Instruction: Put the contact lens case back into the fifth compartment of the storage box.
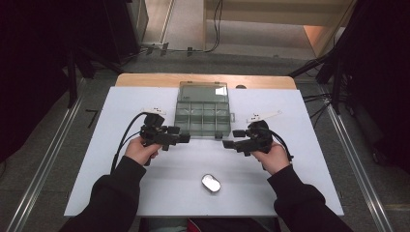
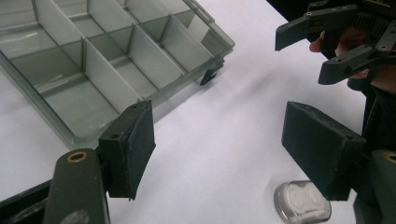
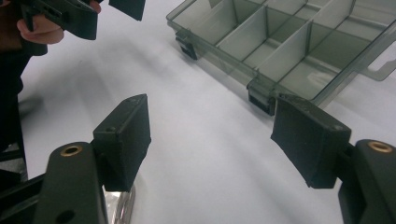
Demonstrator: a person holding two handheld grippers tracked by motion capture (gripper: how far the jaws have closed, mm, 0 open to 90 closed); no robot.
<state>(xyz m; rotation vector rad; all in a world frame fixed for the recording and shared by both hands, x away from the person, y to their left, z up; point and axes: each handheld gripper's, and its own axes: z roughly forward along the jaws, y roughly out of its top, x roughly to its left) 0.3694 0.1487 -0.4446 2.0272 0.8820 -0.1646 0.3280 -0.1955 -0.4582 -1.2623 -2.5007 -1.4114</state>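
peeking out from behind the jaws, the small shiny silver oval tin [image 1: 211, 183] is half hidden in both gripper views, just a sliver in the right one. it lies on the white table [image 1: 300, 121] near the person's edge, between and below both hands, well apart from either claw. left gripper [image 1: 185, 137] and right gripper [image 1: 226, 143] both gape wide, holding nothing, tips pointing at each other. clear smoky plastic divider box [image 1: 203, 116] lies open just beyond them, compartments look empty, its far end cut off in the gripper views.

Lab — black curtains [image 1: 29, 58], rail frames [image 1: 43, 159]
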